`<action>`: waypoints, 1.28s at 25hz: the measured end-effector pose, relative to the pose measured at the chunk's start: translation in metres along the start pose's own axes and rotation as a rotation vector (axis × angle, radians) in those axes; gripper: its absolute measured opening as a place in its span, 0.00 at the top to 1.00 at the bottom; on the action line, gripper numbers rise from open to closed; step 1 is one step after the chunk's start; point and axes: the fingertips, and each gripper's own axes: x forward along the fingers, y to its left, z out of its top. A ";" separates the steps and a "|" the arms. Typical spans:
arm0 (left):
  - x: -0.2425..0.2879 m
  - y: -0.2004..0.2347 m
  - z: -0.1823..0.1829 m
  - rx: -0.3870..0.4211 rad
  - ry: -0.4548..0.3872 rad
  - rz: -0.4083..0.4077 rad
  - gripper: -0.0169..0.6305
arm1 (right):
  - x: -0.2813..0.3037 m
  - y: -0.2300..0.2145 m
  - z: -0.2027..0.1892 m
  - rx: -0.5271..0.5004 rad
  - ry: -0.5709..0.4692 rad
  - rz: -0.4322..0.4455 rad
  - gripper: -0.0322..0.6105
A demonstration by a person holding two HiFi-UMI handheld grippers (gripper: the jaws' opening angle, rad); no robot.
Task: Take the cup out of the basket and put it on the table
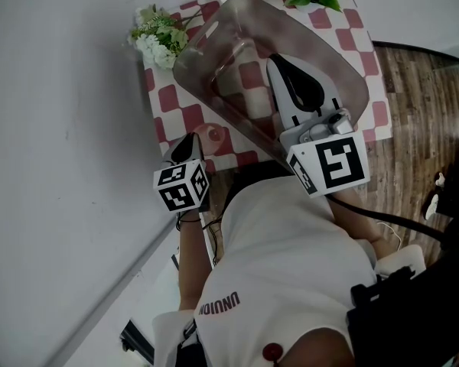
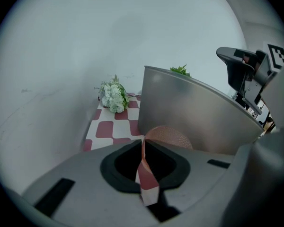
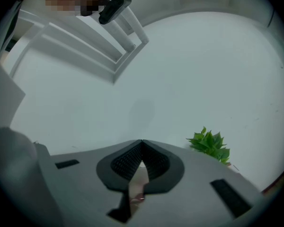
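Cup [image 1: 212,134] beside basket [image 1: 237,21] on red-checked tablecloth [image 1: 162,121], white wall [image 1: 61,128], wooden floor [image 1: 421,98]

To me the basket [image 1: 206,82] looks like smooth, glossy, half-clear plastic. The cup [image 2: 169,136] looks finely rough and matt. The cloth [image 1: 164,121] is matt fabric and the floor [image 1: 413,90] is wood. The right claw [image 3: 142,142] has ribbed, matt black pads [image 3: 125,162].

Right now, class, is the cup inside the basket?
No, the head view shows the pink cup outside the basket wall, over the checkered cloth.
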 end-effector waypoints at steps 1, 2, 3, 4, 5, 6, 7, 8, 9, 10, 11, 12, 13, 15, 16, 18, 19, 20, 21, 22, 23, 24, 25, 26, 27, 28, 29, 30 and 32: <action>0.002 -0.001 -0.002 0.001 0.006 -0.002 0.92 | 0.000 0.000 0.000 0.000 0.001 -0.001 0.92; 0.004 -0.001 -0.004 0.003 0.012 -0.003 0.92 | 0.000 -0.001 0.000 0.000 0.001 -0.002 0.92; 0.006 -0.001 -0.006 0.004 0.019 -0.003 0.92 | 0.000 -0.001 -0.001 0.000 0.002 -0.003 0.92; 0.008 -0.001 -0.009 0.004 0.026 -0.002 0.92 | 0.000 -0.001 -0.001 -0.001 0.002 -0.003 0.92; 0.010 -0.001 -0.011 0.004 0.034 -0.003 0.92 | -0.001 -0.001 -0.001 -0.001 0.002 -0.004 0.92; 0.012 -0.001 -0.014 0.004 0.042 -0.004 0.92 | -0.001 -0.001 -0.001 -0.002 0.002 -0.004 0.92; 0.013 -0.001 -0.017 0.004 0.050 -0.005 0.92 | 0.000 -0.001 -0.001 -0.003 0.003 -0.003 0.92; 0.015 -0.002 -0.020 0.006 0.058 -0.006 0.92 | 0.000 -0.001 -0.001 -0.004 0.003 -0.003 0.92; 0.017 -0.002 -0.022 0.007 0.066 -0.007 0.92 | 0.000 -0.002 0.000 -0.005 0.003 -0.003 0.92; 0.019 -0.002 -0.024 0.008 0.073 -0.008 0.92 | -0.001 -0.002 0.000 -0.006 0.003 -0.003 0.92; 0.021 -0.003 -0.026 0.009 0.080 -0.009 0.92 | -0.001 -0.002 0.000 -0.007 0.003 -0.003 0.92; 0.022 -0.002 -0.028 0.010 0.086 -0.010 0.92 | 0.000 -0.002 0.000 -0.008 0.004 -0.003 0.92; 0.024 -0.002 -0.029 0.011 0.091 -0.010 0.92 | 0.000 -0.002 0.000 -0.009 0.004 -0.003 0.92; 0.026 -0.002 -0.031 0.013 0.099 -0.010 0.92 | -0.001 -0.002 0.000 -0.012 0.005 -0.004 0.92; 0.028 -0.002 -0.032 0.014 0.102 -0.011 0.92 | -0.001 -0.002 0.000 -0.013 0.005 -0.004 0.92; 0.030 -0.002 -0.033 0.016 0.110 -0.010 0.92 | -0.001 -0.003 0.000 -0.014 0.006 -0.004 0.92; 0.031 -0.001 -0.034 0.016 0.114 -0.009 0.92 | -0.001 -0.003 0.000 -0.015 0.007 -0.004 0.92; 0.033 -0.001 -0.035 0.017 0.119 -0.008 0.92 | 0.000 -0.003 0.000 -0.016 0.007 -0.004 0.92; 0.034 -0.001 -0.036 0.017 0.124 -0.006 0.92 | 0.000 -0.003 0.000 -0.016 0.007 -0.005 0.92; 0.035 -0.001 -0.037 0.018 0.128 -0.005 0.92 | 0.000 -0.004 0.000 -0.017 0.006 -0.006 0.92; 0.036 -0.001 -0.038 0.020 0.131 -0.003 0.92 | 0.000 -0.004 0.001 -0.017 0.005 -0.006 0.92; 0.036 -0.002 -0.038 0.020 0.133 -0.002 0.92 | -0.001 -0.004 0.001 -0.017 0.005 -0.007 0.92; 0.037 -0.002 -0.039 0.021 0.135 -0.001 0.92 | -0.001 -0.005 0.000 -0.017 0.005 -0.008 0.92; 0.038 -0.002 -0.039 0.021 0.136 -0.001 0.92 | -0.001 -0.005 0.000 -0.017 0.005 -0.009 0.92; 0.038 -0.002 -0.040 0.021 0.137 -0.001 0.92 | 0.000 -0.005 0.000 -0.017 0.006 -0.010 0.92; 0.039 -0.002 -0.040 0.021 0.138 0.000 0.92 | 0.000 -0.006 0.000 -0.016 0.006 -0.011 0.92; 0.039 -0.002 -0.040 0.022 0.141 0.001 0.92 | 0.000 -0.006 0.000 -0.016 0.007 -0.012 0.92; 0.040 -0.001 -0.041 0.024 0.144 0.001 0.92 | 0.000 -0.006 -0.001 -0.016 0.007 -0.013 0.92; 0.041 -0.001 -0.043 0.027 0.151 0.001 0.92 | 0.001 -0.007 -0.001 -0.016 0.009 -0.015 0.92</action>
